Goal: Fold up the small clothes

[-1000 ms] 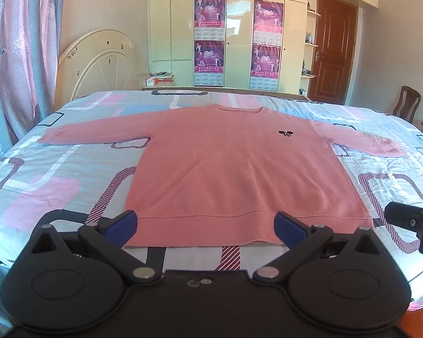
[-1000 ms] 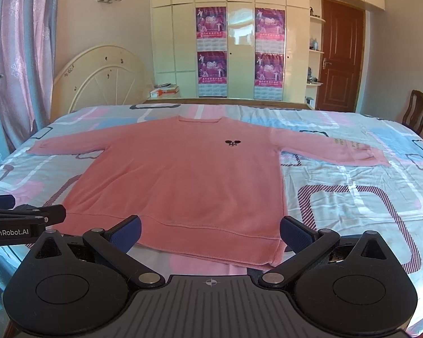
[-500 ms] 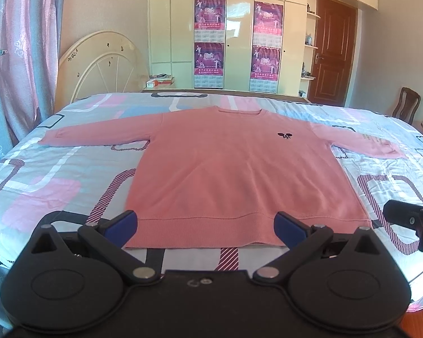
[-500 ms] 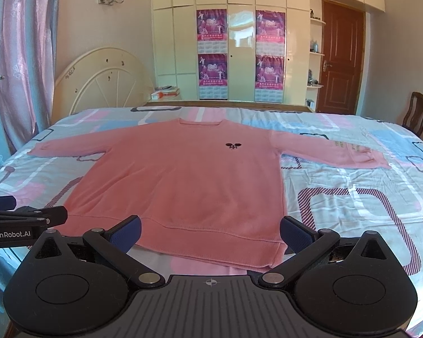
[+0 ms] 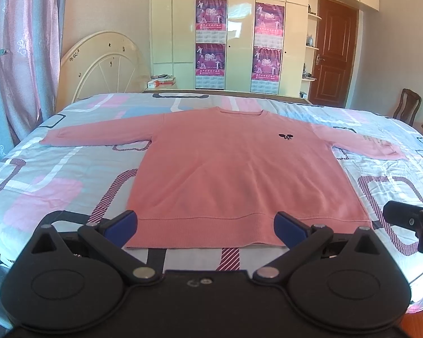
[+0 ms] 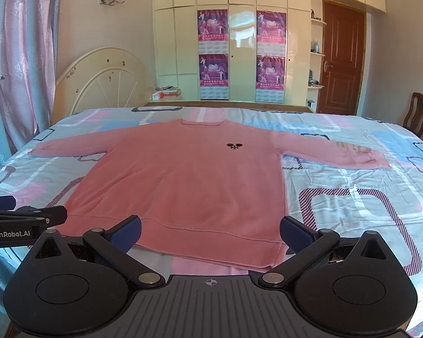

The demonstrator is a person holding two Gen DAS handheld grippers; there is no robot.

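Pink sweater (image 5: 239,174) spread flat, front up, across the middle of a patterned bedsheet (image 5: 56,186), neck toward the far headboard side, both sleeves stretched out to left and right, hem nearest the cameras; small dark emblem (image 5: 285,136) on the chest. Left gripper (image 5: 206,226) hovering low at the near edge of the bed, fingers spread wide, blue pads (image 5: 121,223) framing the hem, nothing held, contact with the fabric not clear from this angle. Right gripper (image 6: 210,232) likewise at the near edge, set toward the sweater's right hem corner, fingers (image 6: 296,232) wide apart and empty, hem corner lying between them. Seen from the right wrist view, the left gripper just beside at the left edge, a black body marked "GenRobot.AI"; from the left wrist view, a piece of the right gripper at the far right edge. Beyond the bed: cream wardrobe (image 6: 239,42) with four purple posters (image 6: 213,25), a round cream headboard (image 6: 104,81) leaning against the wall, pink curtains (image 5: 22,42) at the left, brown door (image 6: 342,59) and wooden chair (image 6: 417,115) at the right
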